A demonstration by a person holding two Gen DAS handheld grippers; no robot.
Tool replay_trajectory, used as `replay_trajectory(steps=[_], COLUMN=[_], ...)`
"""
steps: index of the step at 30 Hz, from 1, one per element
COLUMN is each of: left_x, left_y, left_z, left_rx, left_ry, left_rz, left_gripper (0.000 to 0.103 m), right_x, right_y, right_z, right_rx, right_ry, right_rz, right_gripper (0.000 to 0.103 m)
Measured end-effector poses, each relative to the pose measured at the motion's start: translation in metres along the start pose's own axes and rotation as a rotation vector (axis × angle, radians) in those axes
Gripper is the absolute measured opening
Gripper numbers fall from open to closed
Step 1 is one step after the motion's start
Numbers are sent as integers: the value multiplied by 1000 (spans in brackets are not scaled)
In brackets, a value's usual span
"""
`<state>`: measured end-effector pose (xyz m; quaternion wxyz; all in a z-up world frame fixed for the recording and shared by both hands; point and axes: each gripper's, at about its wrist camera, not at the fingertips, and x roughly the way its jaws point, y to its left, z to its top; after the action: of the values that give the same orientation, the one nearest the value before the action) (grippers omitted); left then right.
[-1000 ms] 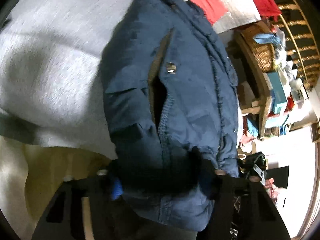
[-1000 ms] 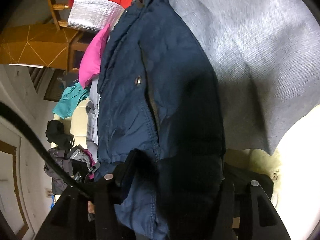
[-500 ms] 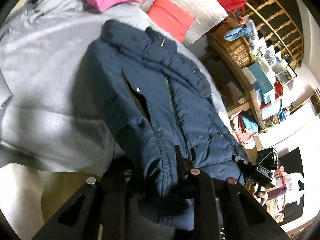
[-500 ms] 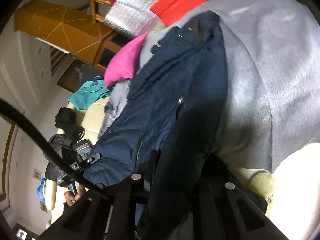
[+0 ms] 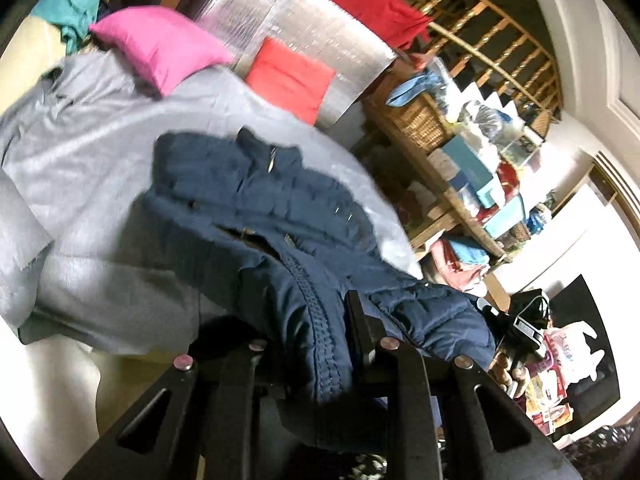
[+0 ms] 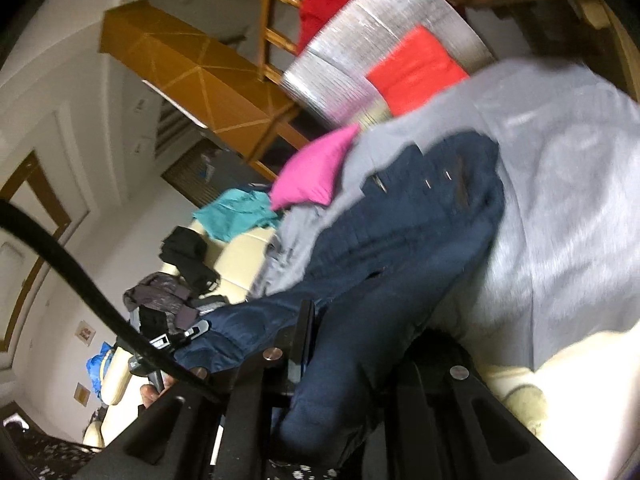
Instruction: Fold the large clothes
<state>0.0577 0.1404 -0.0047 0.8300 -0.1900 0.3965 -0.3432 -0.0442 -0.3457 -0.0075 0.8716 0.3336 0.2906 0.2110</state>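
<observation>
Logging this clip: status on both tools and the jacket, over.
Left tool shut on navy jacket hem. Right tool shut on same jacket, far end on grey sheet. Pink pillow beyond collar, apart from the jacket.

We see a navy blue jacket (image 5: 280, 216) with darker stitched seams and small silver snaps, and it shows just as dark in the right wrist view (image 6: 400, 240). It lies on a plain light grey blanket (image 5: 100, 168). At the far side we make out a hot pink pillow (image 5: 160, 52), a bright red cushion (image 5: 290, 80) and a shiny silver ribbed mat (image 5: 304, 32). A teal cloth (image 6: 236, 212) sits at the left, over cream upholstery. Both claws are matte black, left (image 5: 308, 336) and right (image 6: 344, 344). The wicker basket (image 5: 420, 124) at the right is golden brown.
</observation>
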Motion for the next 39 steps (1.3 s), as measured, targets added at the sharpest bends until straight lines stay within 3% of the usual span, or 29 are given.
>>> replay_trajectory(steps=[4, 12, 18, 30, 36, 39], left_x=[3, 57, 108, 236, 286, 302], left_y=[7, 55, 80, 136, 174, 195], left_z=[11, 49, 105, 227, 245, 244], left_rx=[-27, -154, -172, -193, -279, -379], left_ry=[-9, 50, 65, 170, 221, 234], left_rz=[-19, 15, 63, 163, 201, 166], left_gripper=[22, 22, 22, 23, 26, 31], right_x=[7, 76, 128, 244, 289, 302], right_y=[8, -24, -60, -142, -183, -209], right_z=[15, 70, 126, 215, 231, 233], right_rx=[-21, 87, 143, 289, 357, 468], right_ry=[-9, 39, 22, -63, -59, -43], right_rz=[0, -54, -81, -161, -206, -195], right_gripper=[14, 14, 14, 14, 16, 20])
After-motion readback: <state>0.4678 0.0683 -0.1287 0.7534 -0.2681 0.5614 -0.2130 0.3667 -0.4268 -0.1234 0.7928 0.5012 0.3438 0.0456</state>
